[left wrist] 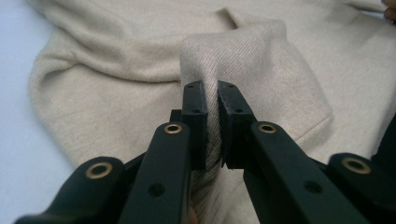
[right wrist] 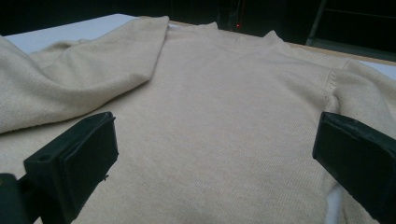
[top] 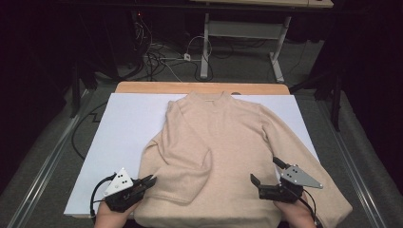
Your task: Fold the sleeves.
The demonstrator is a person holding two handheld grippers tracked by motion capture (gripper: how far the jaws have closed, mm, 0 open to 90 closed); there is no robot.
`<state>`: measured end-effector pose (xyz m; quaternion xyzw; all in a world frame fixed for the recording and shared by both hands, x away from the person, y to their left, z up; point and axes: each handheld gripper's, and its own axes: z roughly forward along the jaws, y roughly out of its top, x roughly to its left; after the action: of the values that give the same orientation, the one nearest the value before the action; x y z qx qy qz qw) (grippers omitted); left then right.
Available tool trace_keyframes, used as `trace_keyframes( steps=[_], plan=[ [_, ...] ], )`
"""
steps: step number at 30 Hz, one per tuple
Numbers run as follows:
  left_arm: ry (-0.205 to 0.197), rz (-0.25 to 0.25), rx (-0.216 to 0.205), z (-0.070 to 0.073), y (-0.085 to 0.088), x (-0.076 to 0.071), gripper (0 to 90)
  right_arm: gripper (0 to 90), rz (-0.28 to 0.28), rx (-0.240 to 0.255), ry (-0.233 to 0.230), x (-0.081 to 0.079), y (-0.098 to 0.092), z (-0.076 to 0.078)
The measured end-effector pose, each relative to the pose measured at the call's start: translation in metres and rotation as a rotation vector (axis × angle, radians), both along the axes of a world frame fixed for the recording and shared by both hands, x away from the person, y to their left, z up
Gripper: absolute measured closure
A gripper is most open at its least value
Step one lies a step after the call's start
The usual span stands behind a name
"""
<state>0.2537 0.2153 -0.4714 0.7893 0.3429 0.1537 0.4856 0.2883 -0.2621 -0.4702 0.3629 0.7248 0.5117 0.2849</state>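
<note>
Right now I have the left gripper (top: 151, 180) pinched tight on a fold of the beige sweater (top: 223, 142), down at its near left edge; in the left gripper view a ridge of knit is squeezed between the 2 pads (left wrist: 196, 100). The sweater lies face up on the white sheet (top: 123, 123) over the table (top: 142, 87), collar toward the far edge, with 1 sleeve (top: 183, 156) already folded across the chest. My right gripper (top: 267, 175) hovers over the near right part of the body, jaws spread wide with nothing between them.

I judge the step in hand to be folding the left side inward. To do it well I'd lift just enough to clear the cloth, carry the pinch across in a flat arc, and keep the edge parallel to the side seam. The right gripper could pin the body so it doesn't drag.
</note>
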Motion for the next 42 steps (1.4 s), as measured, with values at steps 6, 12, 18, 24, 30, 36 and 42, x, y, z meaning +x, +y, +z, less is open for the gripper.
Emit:
trace_keyframes(
  steps=[6, 12, 18, 24, 30, 36, 42],
  plan=[
    [-0.008, -0.011, -0.032, 0.004, -0.005, -0.003, 80.6, 1.4, -0.003, 0.001, -0.006, 0.000, 0.000, 0.001],
    [-0.032, -0.052, -0.026, 0.017, -0.018, -0.008, 80.6, 1.6, -0.017, 0.006, -0.010, -0.001, -0.002, 0.002],
    [-0.054, -0.100, 0.004, 0.031, -0.037, -0.004, 80.6, 1.6, -0.019, 0.002, -0.011, -0.003, -0.003, 0.002],
    [-0.052, -0.159, 0.004, 0.035, -0.061, 0.006, 80.6, 1.6, -0.025, 0.008, -0.015, -0.004, -0.005, 0.003],
    [-0.046, -0.215, -0.014, 0.034, -0.087, 0.015, 80.6, 1.6, -0.027, 0.008, -0.011, -0.003, -0.006, 0.002],
    [-0.035, -0.277, -0.018, 0.030, -0.116, 0.021, 80.5, 1.6, -0.028, 0.011, -0.012, -0.003, -0.006, 0.003],
    [-0.006, -0.345, -0.009, 0.021, -0.144, 0.022, 80.5, 1.6, -0.026, 0.011, -0.013, -0.004, -0.006, 0.003]
  ],
)
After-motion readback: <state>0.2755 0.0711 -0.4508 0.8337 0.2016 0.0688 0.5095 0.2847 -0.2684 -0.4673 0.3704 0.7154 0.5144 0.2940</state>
